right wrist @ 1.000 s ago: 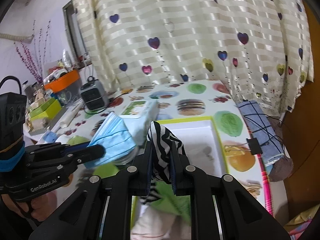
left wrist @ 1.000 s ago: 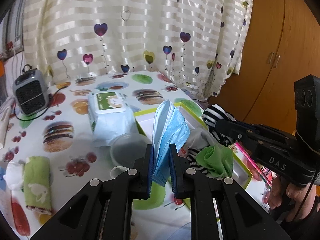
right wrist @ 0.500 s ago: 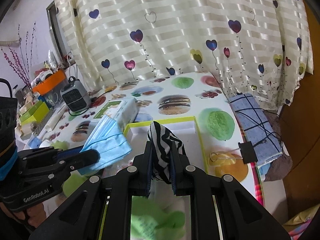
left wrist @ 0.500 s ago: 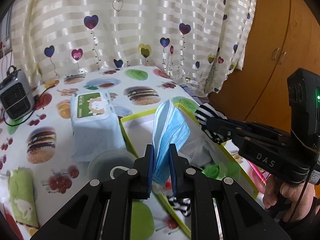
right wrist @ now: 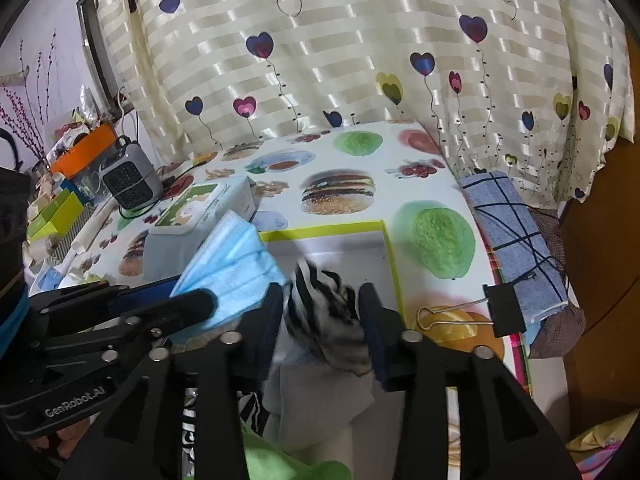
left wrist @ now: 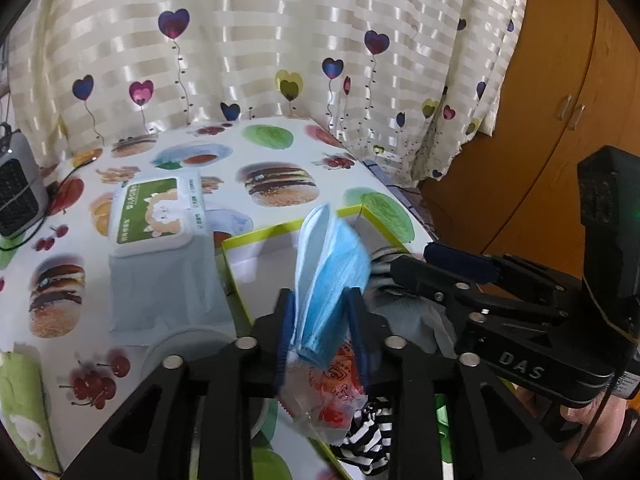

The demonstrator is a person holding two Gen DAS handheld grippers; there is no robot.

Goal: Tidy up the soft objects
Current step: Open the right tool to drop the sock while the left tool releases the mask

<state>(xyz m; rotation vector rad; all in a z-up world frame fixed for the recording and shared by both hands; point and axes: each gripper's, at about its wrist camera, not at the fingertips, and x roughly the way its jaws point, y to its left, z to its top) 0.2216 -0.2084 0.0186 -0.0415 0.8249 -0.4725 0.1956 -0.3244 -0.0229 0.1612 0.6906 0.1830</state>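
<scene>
In the left wrist view, our left hand-held gripper [left wrist: 322,330] has just been opening: its jaws stand apart with the blue face mask [left wrist: 326,280] loose between them, leaning on the left pad and clear of the right one, so we count it as released. The mask hangs over the yellow-rimmed box [left wrist: 256,238] on the tabletop [left wrist: 276,152], above a red snack wrapper [left wrist: 332,380] and a striped cloth. Our worry here is that the mask, standing upright and light, tips over the box rim toward the wipes pack [left wrist: 156,210] instead of dropping inside.

In the right wrist view, our right hand-held gripper [right wrist: 324,322] has likewise just been opening; the black-and-white striped sock [right wrist: 324,312] sits blurred between parted jaws, no longer pinched, above the white box floor and a grey cloth [right wrist: 316,396]. The sock may snag on a pad and be dragged out as we withdraw, or both hand-held grippers, close together, may knock each other.
</scene>
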